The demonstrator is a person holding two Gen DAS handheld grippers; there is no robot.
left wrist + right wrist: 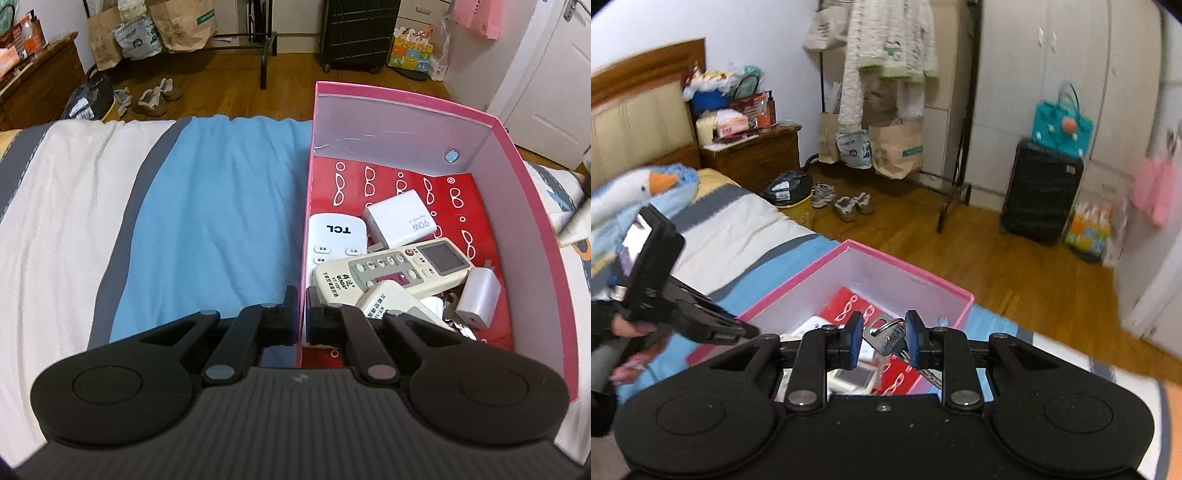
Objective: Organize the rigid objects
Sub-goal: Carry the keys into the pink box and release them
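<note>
- Where the left gripper (302, 310) bites the pink box (532, 206), we see its fingers pressed together on the box's near left wall, one finger (290, 314) outside and the other inside; the wall's lower edge is hidden behind the gripper body.
- Inside the box, a white TCL remote (338, 236) is partly covered by a beige remote (391, 267) lying across it, and a second beige remote (388, 301) is cut off by the gripper's right linkage.
- We make out a white 90W charger (400, 219) and a smaller white plug (476, 297); something metallic beside the plug is too hidden to name.
- From the right wrist view, the right gripper (882, 339) holds a bunch of keys (886, 338) between its blue fingers (854, 338), which stand narrow; the key blades run down behind the right-hand finger and are partly hidden.
- Those keys hang above the box's open top, and we see red patterned paper (849, 306) and a remote's screen below them, blurred.
- At the left of that view a person's hand (626, 326) grips the left gripper's handle; it is blurred and cut off by the frame.
- We see the box resting on the bed (207, 206), on its blue stripe.
</note>
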